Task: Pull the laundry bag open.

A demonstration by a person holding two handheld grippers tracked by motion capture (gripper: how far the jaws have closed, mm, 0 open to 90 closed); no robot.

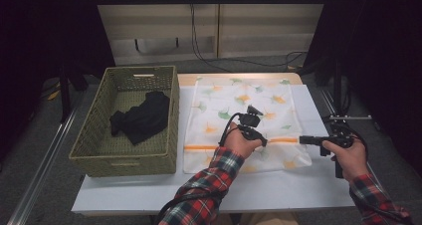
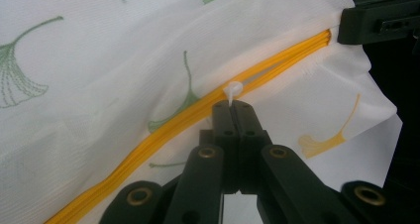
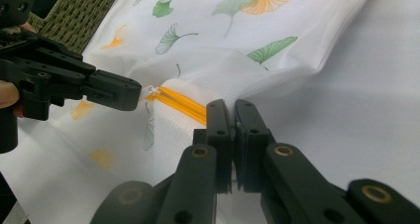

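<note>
The zipper pull (image 2: 233, 89) is pinched in the closed left gripper (image 2: 236, 105); the bag's (image 1: 239, 105) right edge is clamped by the right gripper (image 3: 233, 105). The zipper (image 2: 198, 116) appears partly drawn; the dark garment (image 1: 142, 118) is left in the basket (image 1: 171, 110).

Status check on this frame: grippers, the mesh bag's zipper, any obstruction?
Left gripper shut on zipper pull. Right gripper shut on bag edge at the zipper's end. Basket off to the side, nothing blocking.

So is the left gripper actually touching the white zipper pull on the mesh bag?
Touching. In the left gripper view the left gripper has its jaws shut on the white zipper pull, which sticks out just past their tips on the yellow zipper.
</note>
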